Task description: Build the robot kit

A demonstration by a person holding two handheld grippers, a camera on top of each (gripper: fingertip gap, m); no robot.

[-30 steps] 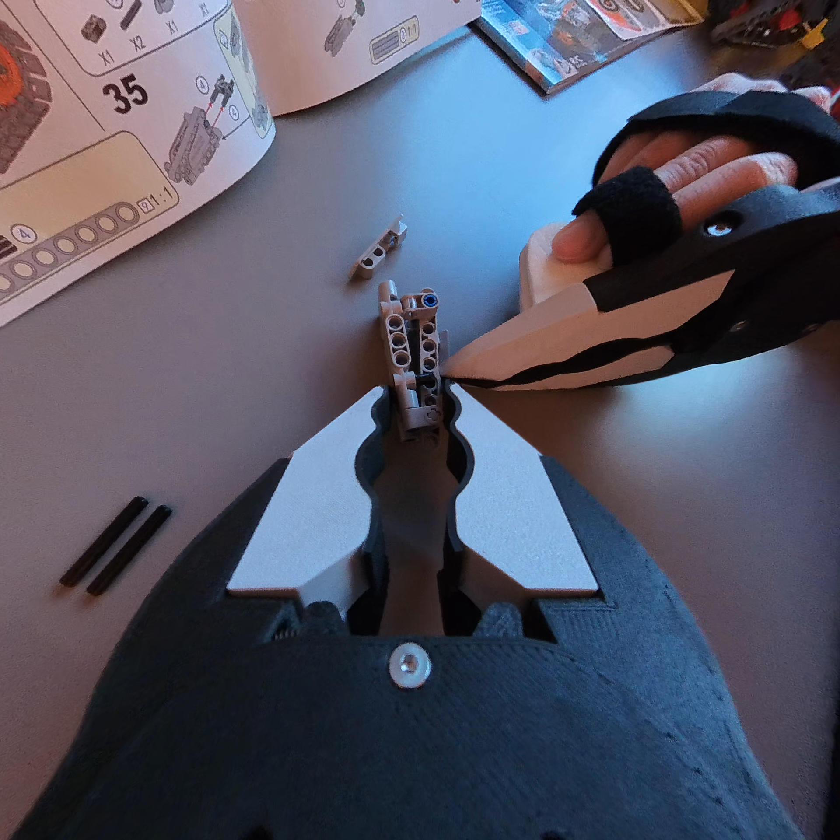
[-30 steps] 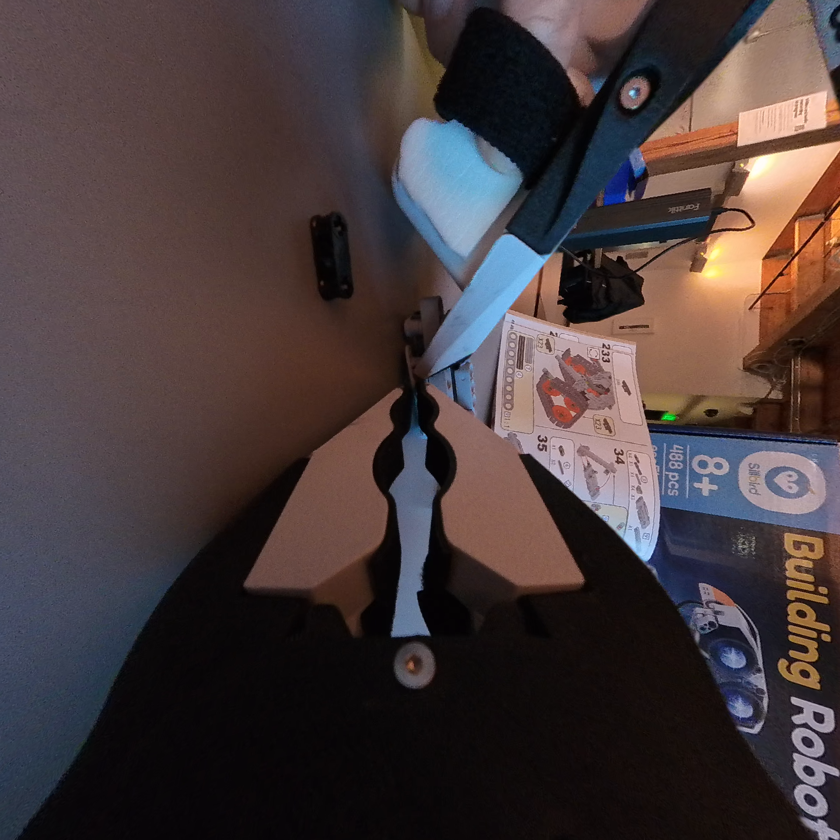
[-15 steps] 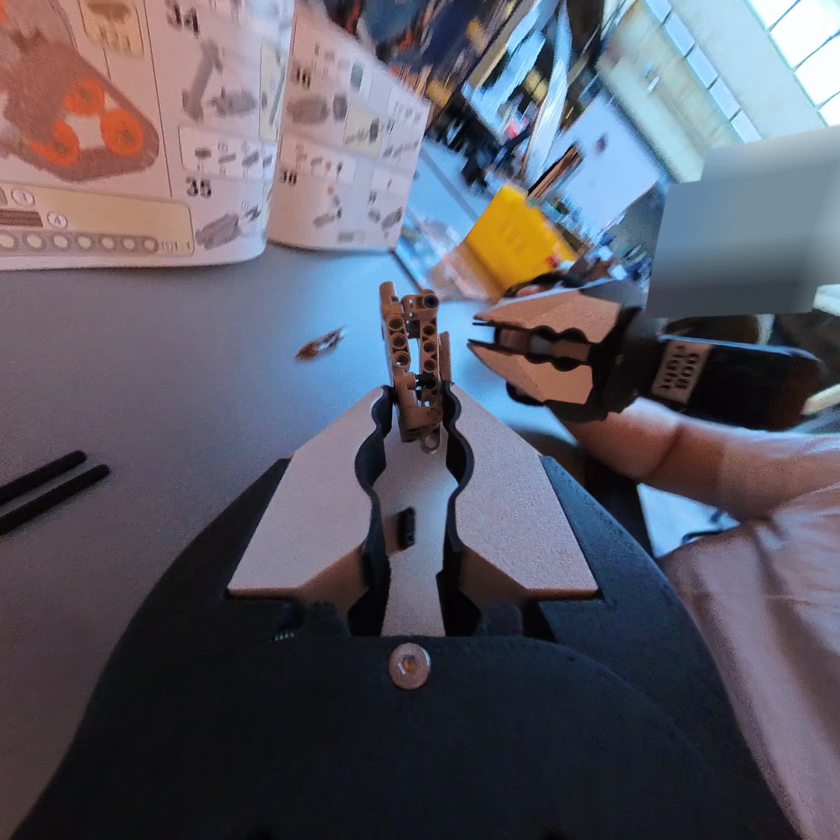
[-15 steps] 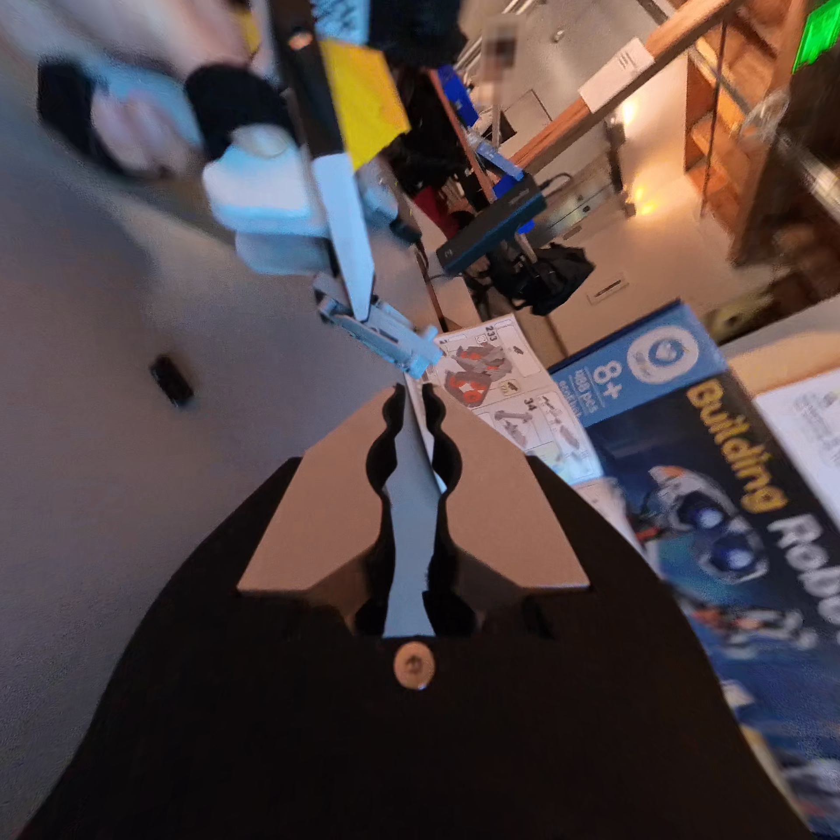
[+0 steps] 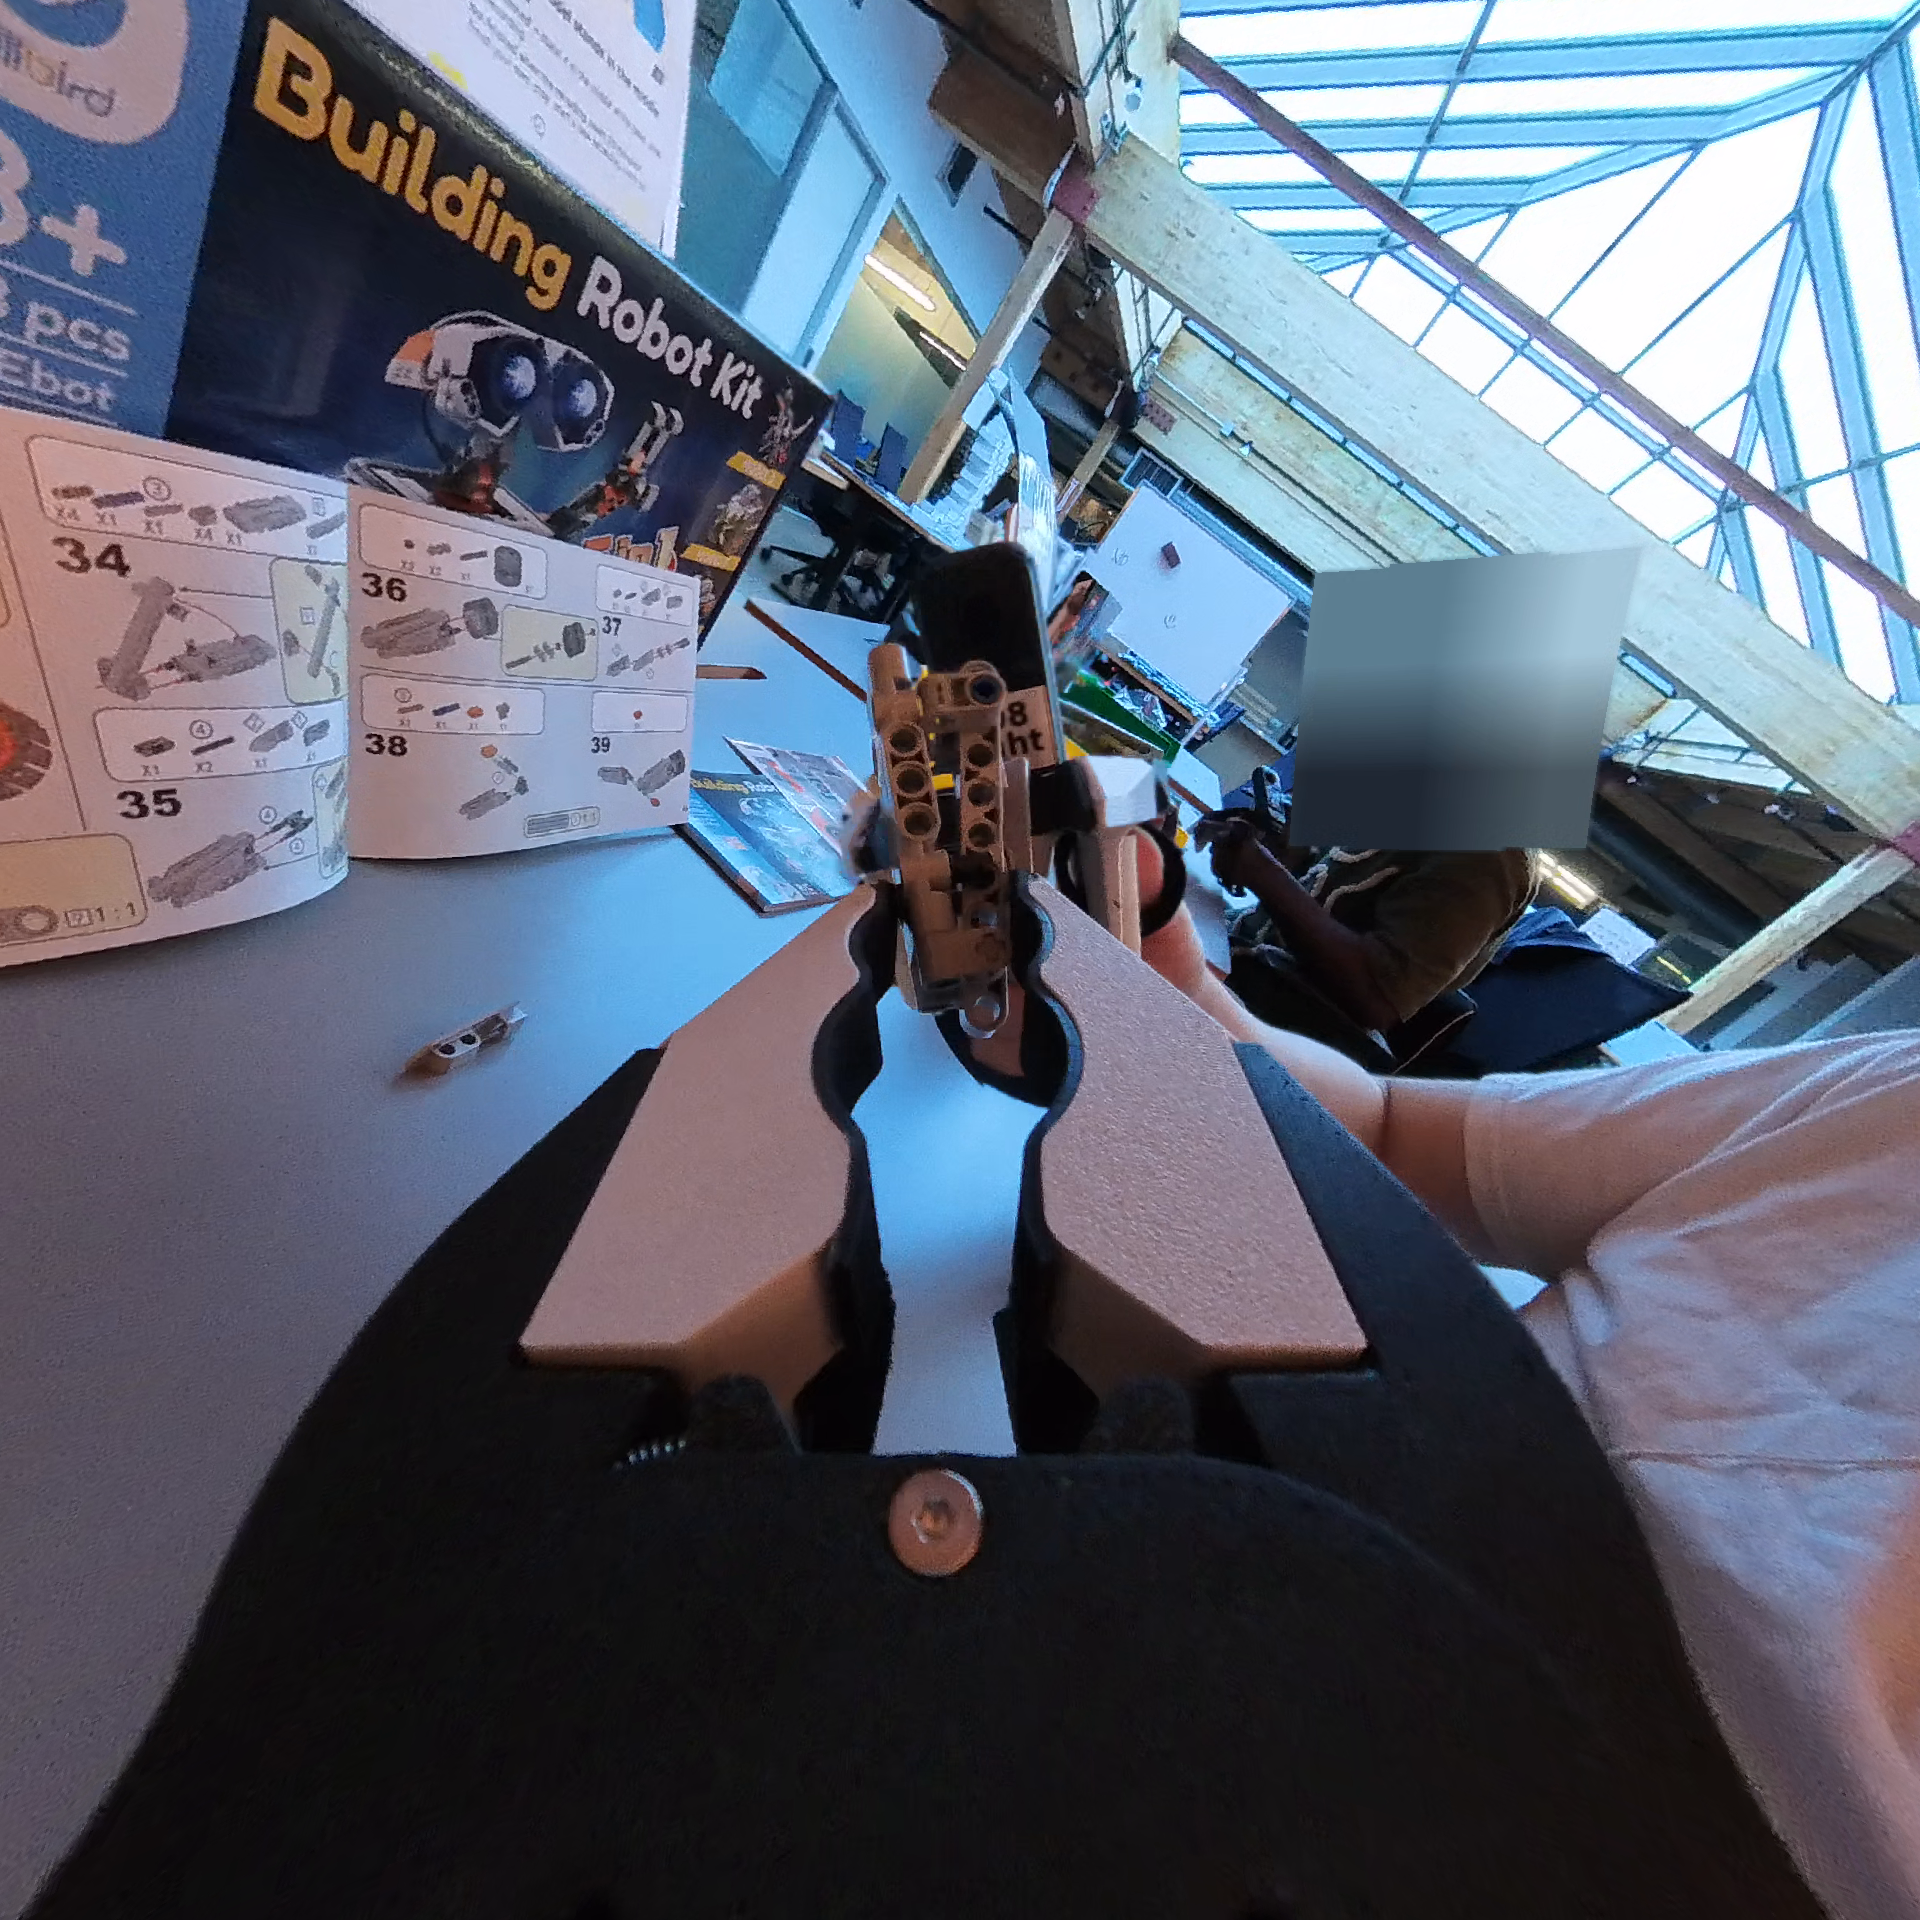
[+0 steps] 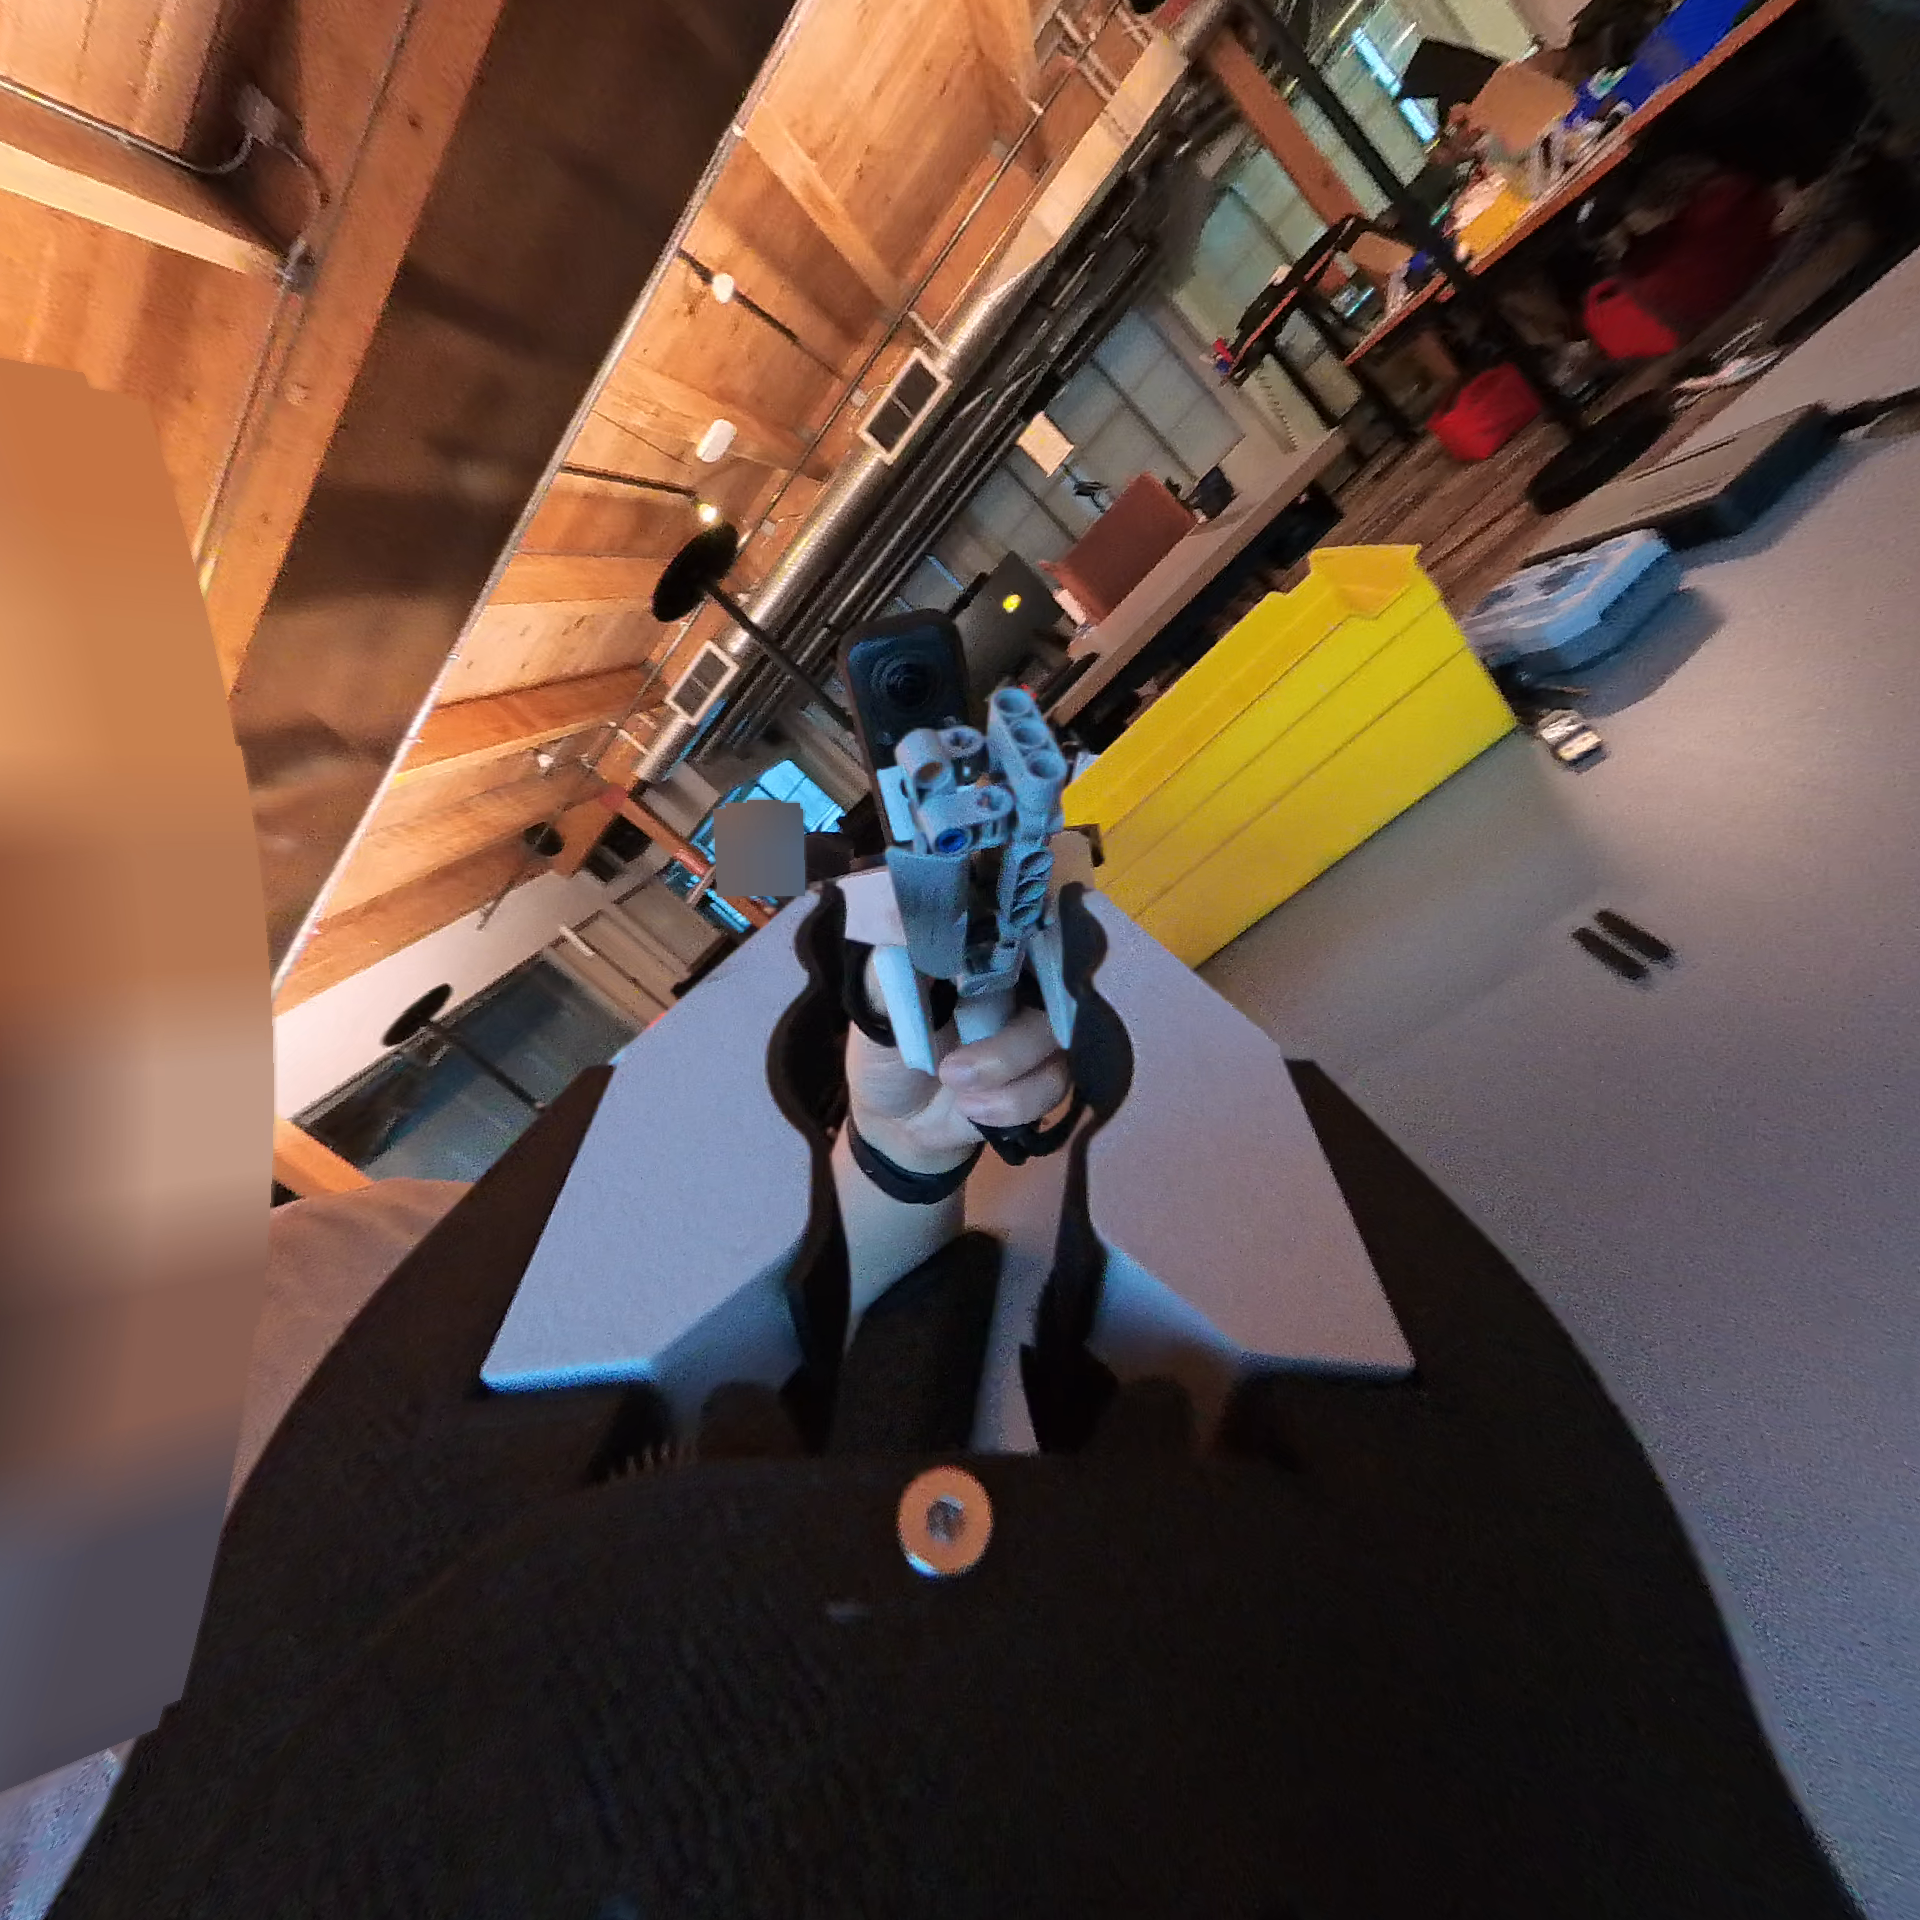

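My left gripper (image 5: 956, 920) is shut on the lower end of a grey brick assembly (image 5: 940, 800) with round holes and a blue pin, and holds it upright above the grey table (image 5: 260, 1195). My right gripper (image 6: 951, 899) faces the left one, and its jaws stand open on either side of the assembly's (image 6: 971, 831) top end. I cannot tell whether they touch it. In the right wrist view the left gripper's white fingers (image 6: 902, 1003) clamp the assembly. One right finger (image 5: 1127, 800) shows behind the assembly in the left wrist view.
A small grey piece (image 5: 462, 1039) lies on the table. An open instruction booklet (image 5: 312, 675) leans on a dark kit box (image 5: 468, 312), with a leaflet (image 5: 769, 821) beside it. Two black axles (image 6: 1621, 940) and a yellow bin (image 6: 1299, 727) lie to the right. A person sits opposite. The tips of both grippers are at nearly the same place.
The left gripper has lifted the assembly off the table and tilted upward. The right gripper left the assembly's side, swung round to face it and opened its jaws around the top.
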